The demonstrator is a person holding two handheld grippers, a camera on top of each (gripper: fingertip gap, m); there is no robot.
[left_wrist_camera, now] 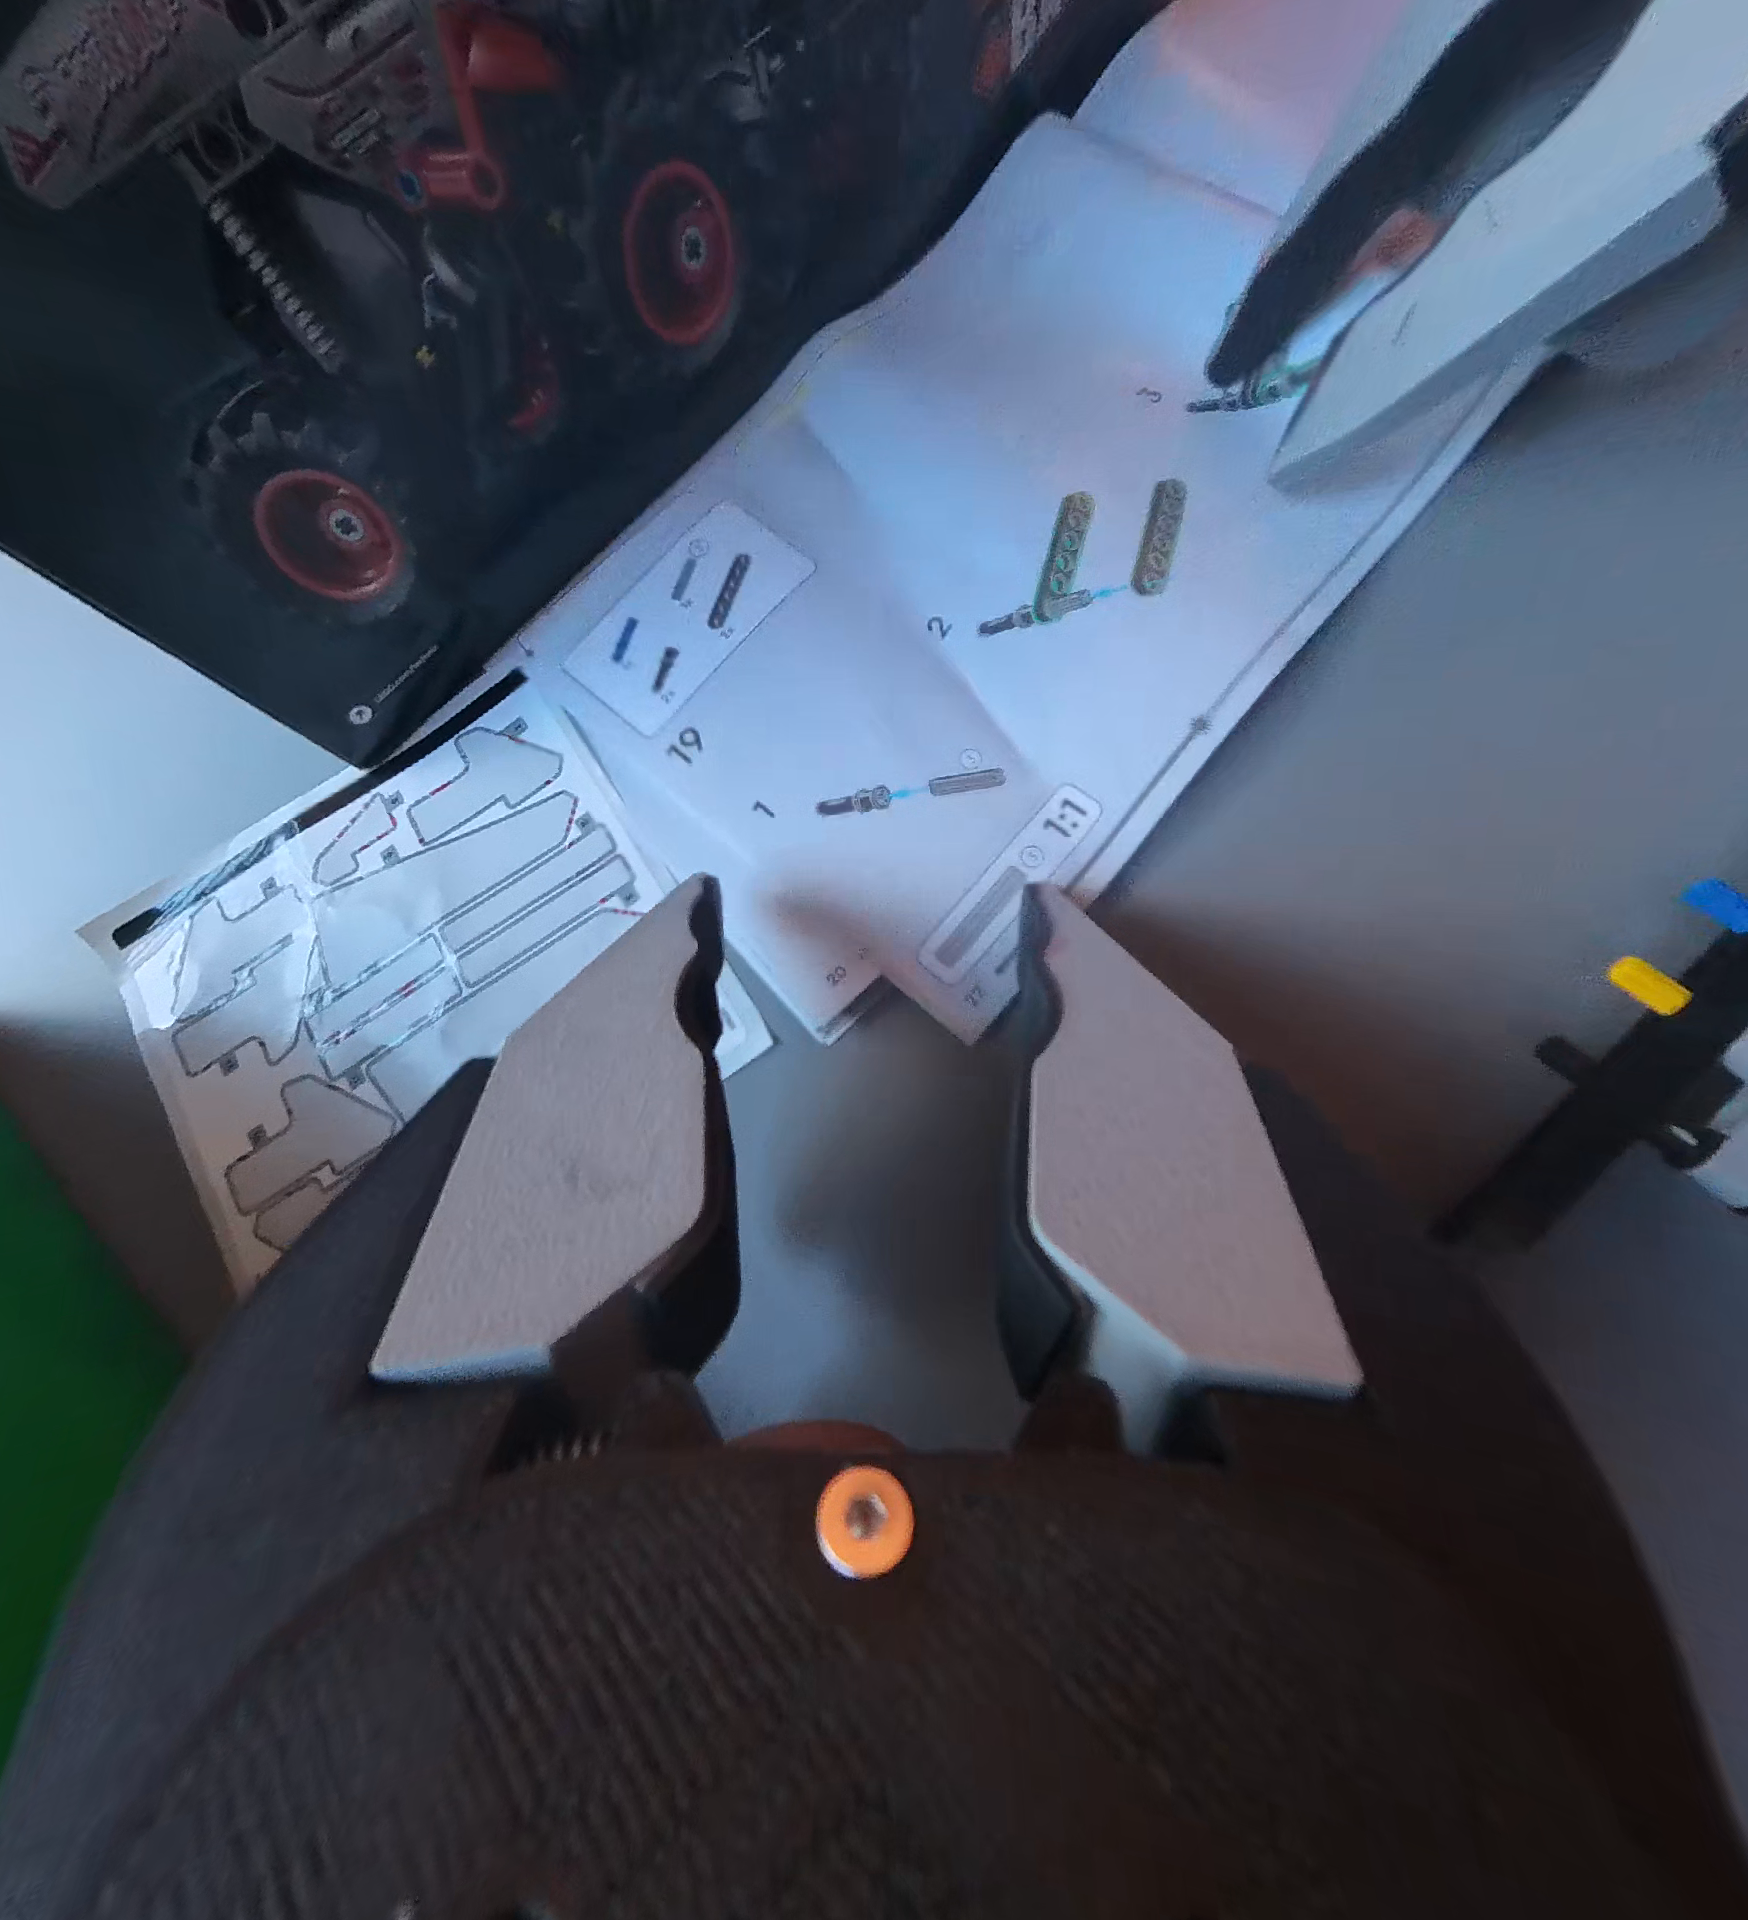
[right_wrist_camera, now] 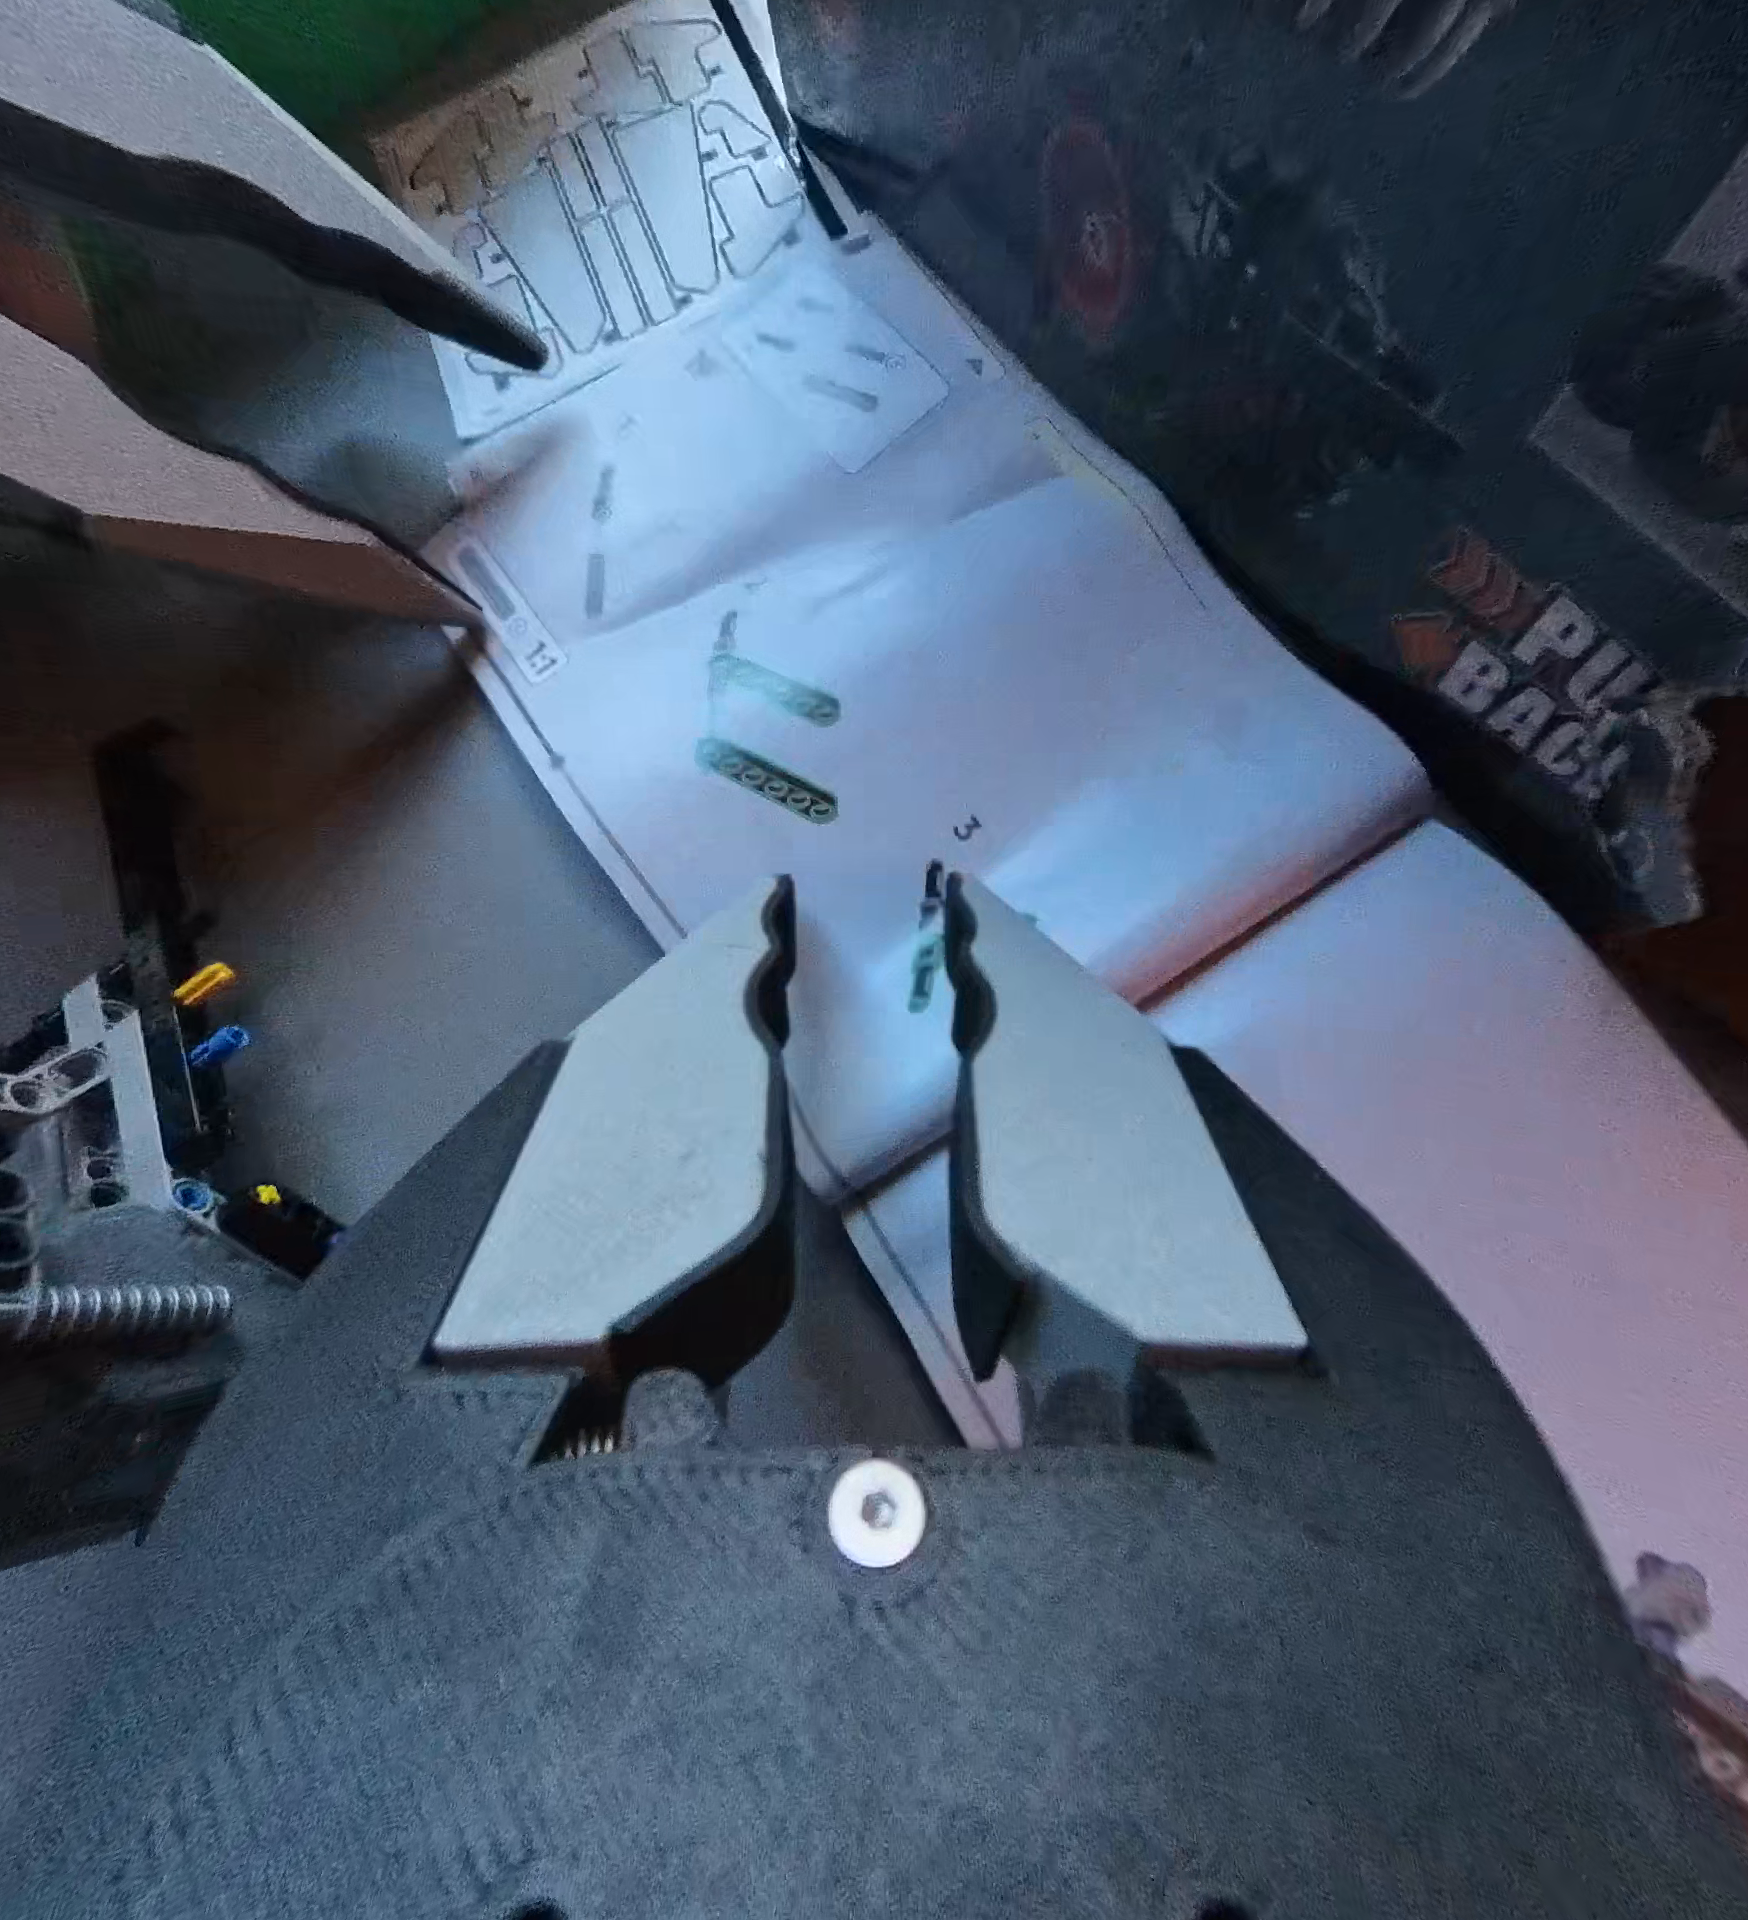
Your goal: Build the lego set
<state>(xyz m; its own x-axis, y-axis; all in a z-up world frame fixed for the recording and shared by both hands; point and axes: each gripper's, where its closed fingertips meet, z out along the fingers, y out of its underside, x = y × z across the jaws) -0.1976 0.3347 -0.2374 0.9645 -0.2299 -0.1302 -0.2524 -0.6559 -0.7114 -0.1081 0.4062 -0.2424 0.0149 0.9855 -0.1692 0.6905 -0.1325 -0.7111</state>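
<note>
The open instruction booklet (left_wrist_camera: pixel 849 582) lies on the grey table and also shows in the right wrist view (right_wrist_camera: pixel 953 644). My left gripper (left_wrist_camera: pixel 870 925) is open and empty, its tips over the booklet's near corner. My right gripper (right_wrist_camera: pixel 865 904) is open and empty, low over the booklet's middle; it shows far off in the left wrist view (left_wrist_camera: pixel 1254 364). The left gripper's fingers (right_wrist_camera: pixel 226 229) show at the upper left of the right wrist view. A partly built grey and black lego assembly (right_wrist_camera: pixel 70 1143) with yellow and blue pins sits left of my right gripper, and at the right edge of the left wrist view (left_wrist_camera: pixel 1680 1039).
The dark lego box (left_wrist_camera: pixel 330 312) with a red-wheeled truck picture lies beyond the booklet, also in the right wrist view (right_wrist_camera: pixel 1369 364). A white sticker sheet (left_wrist_camera: pixel 361 977) lies left of the booklet. A green surface (left_wrist_camera: pixel 8 1351) is at the left edge.
</note>
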